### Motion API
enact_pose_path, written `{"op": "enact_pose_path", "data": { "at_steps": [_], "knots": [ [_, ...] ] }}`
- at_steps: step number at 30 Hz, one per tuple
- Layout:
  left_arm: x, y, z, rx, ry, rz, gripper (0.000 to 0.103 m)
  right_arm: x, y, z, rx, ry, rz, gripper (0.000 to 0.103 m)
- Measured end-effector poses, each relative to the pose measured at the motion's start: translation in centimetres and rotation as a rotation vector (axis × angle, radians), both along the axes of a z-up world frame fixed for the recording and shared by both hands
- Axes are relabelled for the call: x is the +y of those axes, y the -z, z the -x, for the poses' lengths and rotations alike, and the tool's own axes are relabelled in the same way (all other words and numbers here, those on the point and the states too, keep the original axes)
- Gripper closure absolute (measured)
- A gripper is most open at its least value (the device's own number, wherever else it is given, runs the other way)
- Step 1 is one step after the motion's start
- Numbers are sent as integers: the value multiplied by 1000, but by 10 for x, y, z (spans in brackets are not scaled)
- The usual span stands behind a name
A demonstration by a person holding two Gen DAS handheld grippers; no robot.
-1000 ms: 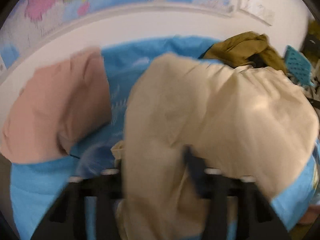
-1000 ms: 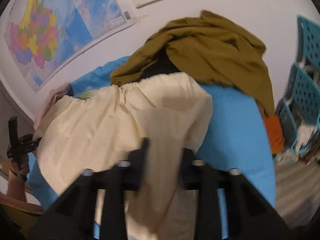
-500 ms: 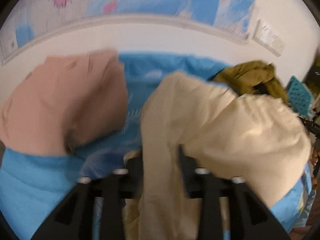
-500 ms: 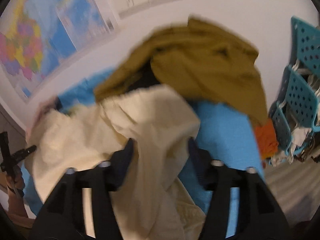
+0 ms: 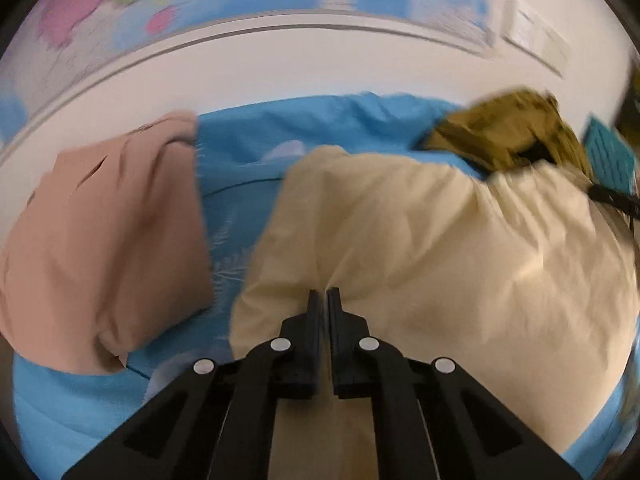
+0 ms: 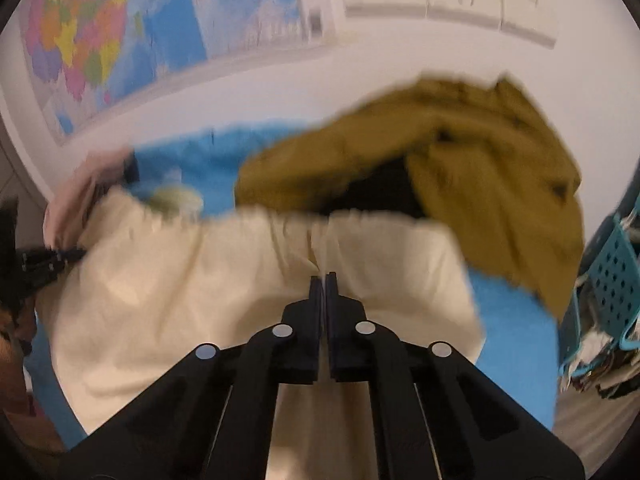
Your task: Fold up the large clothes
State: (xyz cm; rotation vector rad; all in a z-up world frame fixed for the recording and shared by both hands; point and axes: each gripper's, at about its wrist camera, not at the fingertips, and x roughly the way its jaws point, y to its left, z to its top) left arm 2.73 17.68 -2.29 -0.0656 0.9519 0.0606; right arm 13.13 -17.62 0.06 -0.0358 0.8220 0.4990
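Two grippers are yours, and both pinch the same cream garment (image 5: 440, 248). At far left a pink garment (image 5: 104, 240) lies on the blue cover (image 5: 248, 148), apart from the cream one. Your left gripper (image 5: 323, 294) has its jaws pressed together on a cream fold. The cream garment (image 6: 240, 280) spreads across the cover's middle. Your right gripper (image 6: 323, 278) is clamped just below its gathered waistband. Farther right, an olive garment (image 6: 480, 168) is heaped, beside a teal basket (image 6: 612, 276).

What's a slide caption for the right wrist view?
Right gripper pinches the cream garment on the blue bedding, olive garment behind.
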Motion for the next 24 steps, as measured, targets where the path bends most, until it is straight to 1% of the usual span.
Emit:
{"op": "enact_pose_path", "data": {
  "at_steps": [1,2,3,6,7,8,10,11,12,13,14,16,18,20,21,22,23,24],
  "knots": [
    [5,0,-1,-4,-13,13,99,1,-4,-3,-16,4,-6,101],
    [8,2,-2,-6,-25,24,99,7,-3,-8,-32,4,18,101],
    [12,2,1,-4,-32,28,99,13,2,-12,-24,-2,45,101],
    [12,4,2,-9,-51,18,97,31,32,-25,41,-20,149,100],
    [12,4,3,-11,-53,10,96,30,39,-27,66,-23,155,98],
    [11,4,4,-9,-56,6,95,27,39,-27,69,-23,148,96],
    [14,4,5,-4,-58,25,94,12,28,-18,59,-16,73,76],
    [16,2,5,-13,-56,28,91,0,18,-9,35,-12,26,43],
    [17,-3,11,-37,-47,21,89,-13,9,1,-5,16,12,29],
    [17,-8,18,-54,-34,24,86,-21,4,10,-27,33,1,29],
    [18,-11,23,-64,-28,31,80,-32,-2,20,-39,40,-18,31],
    [21,-19,37,-95,-11,55,78,-60,-6,41,-29,63,-61,29],
    [25,-21,51,-104,7,66,77,-80,3,54,21,90,-113,24],
    [26,-15,57,-87,6,50,76,-103,20,67,79,125,-172,22],
    [28,-8,59,-68,-15,31,75,-110,28,72,97,140,-191,20],
    [33,-2,59,-52,-34,42,73,-116,37,76,117,156,-219,21],
    [38,2,57,-42,-45,65,72,-121,46,78,137,168,-250,29],
    [46,6,56,-38,-66,106,72,-127,54,79,167,168,-296,54]
  ]
}}
